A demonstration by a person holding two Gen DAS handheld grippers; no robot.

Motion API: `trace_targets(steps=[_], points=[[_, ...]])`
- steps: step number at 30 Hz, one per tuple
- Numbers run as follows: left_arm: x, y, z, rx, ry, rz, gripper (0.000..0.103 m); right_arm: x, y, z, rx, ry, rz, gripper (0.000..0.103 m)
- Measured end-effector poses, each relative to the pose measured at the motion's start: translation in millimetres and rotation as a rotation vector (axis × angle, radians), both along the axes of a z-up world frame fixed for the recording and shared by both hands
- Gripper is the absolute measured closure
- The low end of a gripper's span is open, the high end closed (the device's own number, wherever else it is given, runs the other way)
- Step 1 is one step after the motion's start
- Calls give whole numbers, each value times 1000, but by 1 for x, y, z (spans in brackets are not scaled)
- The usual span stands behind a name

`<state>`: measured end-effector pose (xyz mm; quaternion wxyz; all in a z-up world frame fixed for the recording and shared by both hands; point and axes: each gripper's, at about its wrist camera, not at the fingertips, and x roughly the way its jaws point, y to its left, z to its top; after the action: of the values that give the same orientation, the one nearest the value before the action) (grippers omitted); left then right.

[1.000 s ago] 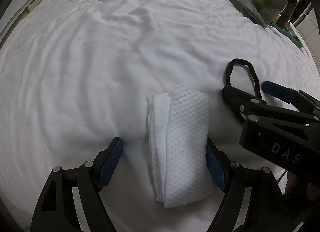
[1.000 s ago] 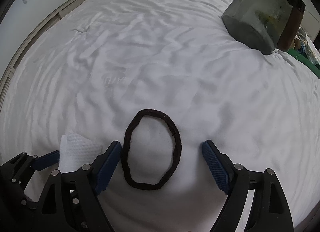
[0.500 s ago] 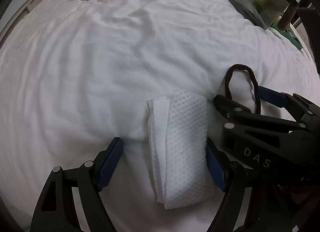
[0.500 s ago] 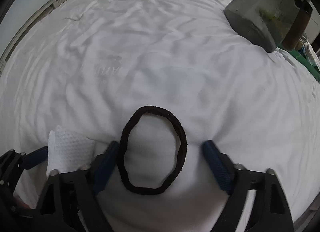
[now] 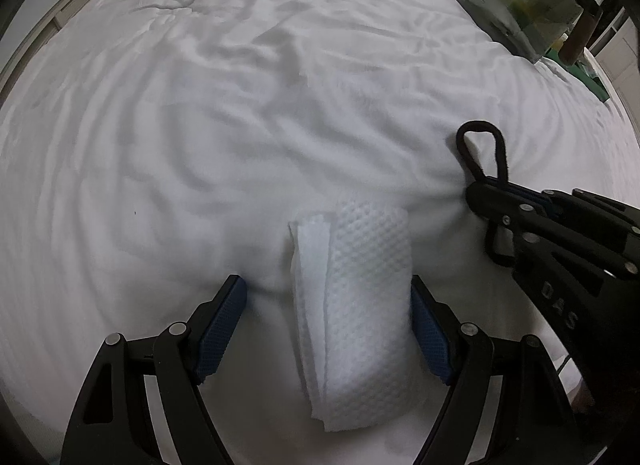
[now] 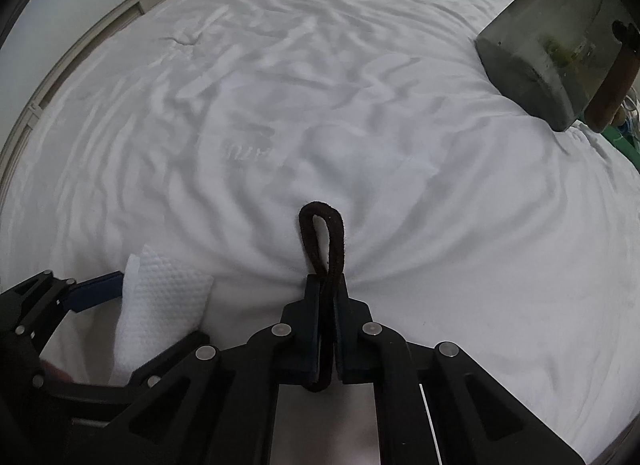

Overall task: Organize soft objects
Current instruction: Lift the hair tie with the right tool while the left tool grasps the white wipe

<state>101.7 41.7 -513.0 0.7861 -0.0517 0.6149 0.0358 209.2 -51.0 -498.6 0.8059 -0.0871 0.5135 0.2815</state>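
Observation:
A folded white textured cloth [image 5: 356, 297] lies on the white bedsheet between the fingers of my left gripper [image 5: 326, 293], which is open; the right finger touches the cloth's edge. The cloth also shows at lower left in the right wrist view [image 6: 160, 305]. My right gripper [image 6: 326, 285] is shut on a dark brown hair band [image 6: 320, 241], pinching it into a narrow loop that sticks out past the fingertips. In the left wrist view the right gripper [image 5: 486, 189] sits to the right of the cloth with the band's loop [image 5: 482, 149] above it.
A grey translucent bin [image 6: 548, 37] with a brown handle stands at the far right on the bed [image 6: 280, 85], also seen in the left wrist view [image 5: 524, 5]. Green items [image 6: 624, 145] lie beside it. The bed's edge curves along the left.
My right gripper has closed on the hair band, squeezing the oval into a narrow loop and puckering the sheet. The left gripper stays open around the cloth.

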Motion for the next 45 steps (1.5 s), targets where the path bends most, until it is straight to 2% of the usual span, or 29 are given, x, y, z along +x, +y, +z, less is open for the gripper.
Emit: trace_targets(steps=[6, 13, 22, 30, 38, 45], points=[[14, -8, 7, 15, -1, 2, 29, -2, -16, 14, 46, -2, 28, 98], [30, -31, 28, 29, -14, -13, 30, 2, -49, 39, 94, -6, 25, 99], [60, -102, 51, 37, -18, -95, 37, 21, -129, 67, 97, -9, -43, 99], [88, -192, 69, 10, -12, -214, 37, 37, -222, 78, 78, 7, -130, 99], [121, -322, 82, -31, -8, -368, 37, 61, -338, 87, 53, 6, -246, 99], [161, -409, 91, -61, -29, -430, 37, 87, -431, 99, 40, -19, -338, 99]])
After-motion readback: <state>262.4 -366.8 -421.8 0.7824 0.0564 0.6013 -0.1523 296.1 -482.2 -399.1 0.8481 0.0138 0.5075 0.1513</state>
